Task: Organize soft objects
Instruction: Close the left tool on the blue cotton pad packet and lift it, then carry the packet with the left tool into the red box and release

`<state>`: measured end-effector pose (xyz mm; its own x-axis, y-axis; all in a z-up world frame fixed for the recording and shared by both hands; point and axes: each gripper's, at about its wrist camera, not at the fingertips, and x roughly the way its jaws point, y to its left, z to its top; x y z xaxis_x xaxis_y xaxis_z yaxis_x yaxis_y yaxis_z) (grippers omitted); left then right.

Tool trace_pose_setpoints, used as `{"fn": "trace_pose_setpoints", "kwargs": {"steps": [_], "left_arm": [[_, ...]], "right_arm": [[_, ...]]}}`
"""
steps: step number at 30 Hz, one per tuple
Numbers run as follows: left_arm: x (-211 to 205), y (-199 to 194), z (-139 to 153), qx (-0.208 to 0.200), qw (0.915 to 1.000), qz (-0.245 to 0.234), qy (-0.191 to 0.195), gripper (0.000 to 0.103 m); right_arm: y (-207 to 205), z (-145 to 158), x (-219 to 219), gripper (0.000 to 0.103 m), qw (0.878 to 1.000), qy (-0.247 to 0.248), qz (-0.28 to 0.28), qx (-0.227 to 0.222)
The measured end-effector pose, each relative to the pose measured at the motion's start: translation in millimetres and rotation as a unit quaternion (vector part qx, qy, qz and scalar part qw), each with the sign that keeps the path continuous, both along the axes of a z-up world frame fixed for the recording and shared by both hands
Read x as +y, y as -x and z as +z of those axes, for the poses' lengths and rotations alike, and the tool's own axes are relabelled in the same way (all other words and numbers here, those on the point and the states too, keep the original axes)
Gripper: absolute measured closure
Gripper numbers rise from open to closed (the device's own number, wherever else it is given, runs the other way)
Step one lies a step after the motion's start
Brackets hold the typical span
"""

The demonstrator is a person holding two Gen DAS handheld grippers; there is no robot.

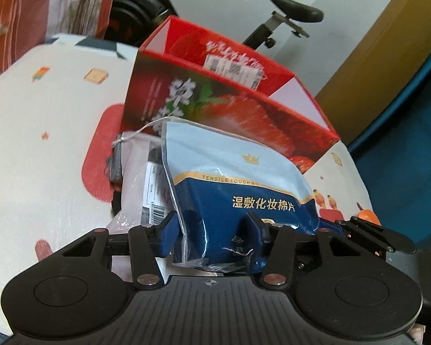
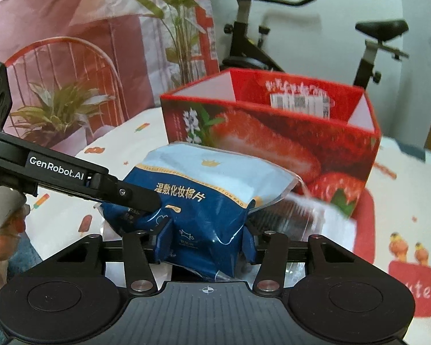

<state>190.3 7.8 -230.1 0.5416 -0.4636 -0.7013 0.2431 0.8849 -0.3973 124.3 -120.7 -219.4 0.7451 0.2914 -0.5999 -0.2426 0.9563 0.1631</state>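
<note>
Both grippers are on the same thing here — the blue cotton pad pack, a soft pouch, pale blue at the top and dark blue at the bottom with gold lettering. The left gripper has its fingers pressed in on the pack's lower end, the plastic pinched and creased between them. The right gripper is doing the same from its side, fingers closed part way and squeezing the dark blue end of the pack, which bulges up between them. In the right wrist view the left gripper's finger lies across the pack's near-left corner, touching it.

The pack sits over the bed cover, a white cloth printed with ice lollies and red patches, just in front of the red strawberry box. That box stands open-topped toward the far edge of the cover, a white label on its inner back wall. Under and beside the pack lie clear plastic bags — one carries a barcode sticker, and what is inside is hard to tell. Behind the box stands an exercise bike, and a printed curtain hangs at the far left.
</note>
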Motion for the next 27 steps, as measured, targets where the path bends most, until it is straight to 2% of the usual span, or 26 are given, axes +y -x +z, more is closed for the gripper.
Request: {"fn": "trace_pose_setpoints", "kwargs": {"steps": [14,27], "left_arm": [[0,26,20,-0.042,0.999,0.0,-0.015,0.05],[-9,33,38,-0.097,0.9944,-0.014,-0.04,0.05]], "right_arm": [[18,18,3,0.06,1.0,0.006,0.004,-0.031],[26,35,-4,0.06,0.998,0.011,-0.003,-0.067]]}}
